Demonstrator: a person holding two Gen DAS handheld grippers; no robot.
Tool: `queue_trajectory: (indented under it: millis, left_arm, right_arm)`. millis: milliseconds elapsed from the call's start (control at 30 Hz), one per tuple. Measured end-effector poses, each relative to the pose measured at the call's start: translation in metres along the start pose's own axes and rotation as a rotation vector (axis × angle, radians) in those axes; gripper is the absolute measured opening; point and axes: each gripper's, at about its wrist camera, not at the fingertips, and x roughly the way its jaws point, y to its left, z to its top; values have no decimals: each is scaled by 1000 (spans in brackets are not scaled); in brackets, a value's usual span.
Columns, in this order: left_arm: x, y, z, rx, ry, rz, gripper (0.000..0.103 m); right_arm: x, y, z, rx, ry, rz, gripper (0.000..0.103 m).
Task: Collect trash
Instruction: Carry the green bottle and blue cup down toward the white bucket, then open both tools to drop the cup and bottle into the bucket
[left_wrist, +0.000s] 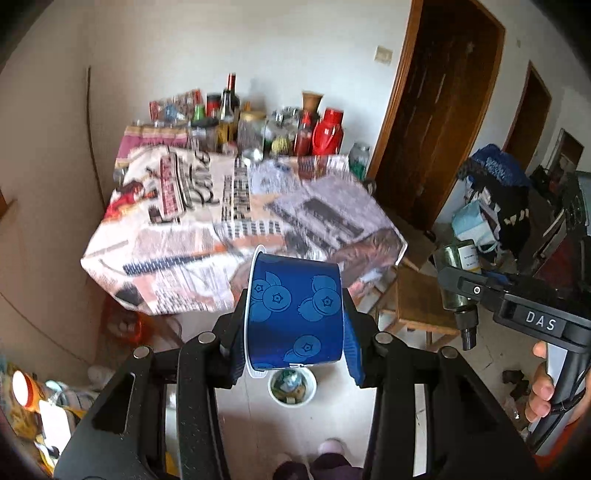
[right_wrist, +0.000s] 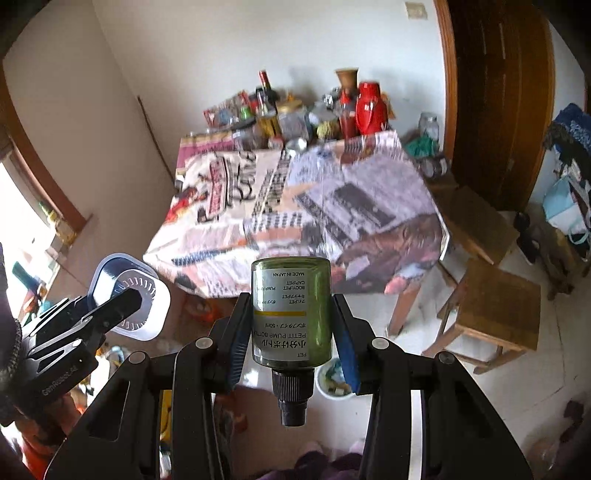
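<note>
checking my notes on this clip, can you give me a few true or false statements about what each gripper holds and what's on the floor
1. The left gripper holds a blue cup printed with blueberries. True.
2. The right gripper is empty. False: it is shut on a green bottle.
3. The green bottle is held with its cap pointing down. True.
4. A white bin stands on the floor below the grippers with nothing in it. False: it already has rubbish inside.
5. The table is bare wood. False: a printed cloth covers it, with bottles and jars crowded at its far end.
</note>
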Motion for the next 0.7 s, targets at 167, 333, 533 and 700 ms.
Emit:
queue_trajectory:
  millis: [167, 333, 533, 700]
  left_arm:
    - [41, -10, -18, -10, 81, 34, 43]
    - [86, -3, -37, -47, 132, 62, 43]
    - [151, 11, -67, -71, 205, 93, 43]
    - [200, 30, -95, -113, 244, 120, 43]
  right_arm:
    - [26, -18, -7, -24, 63, 10, 39]
    - [66, -37, -18, -52, 146, 36, 39]
    - [129, -53, -35, -79, 214, 56, 39]
    - [188, -67, -58, -86, 272, 48, 39]
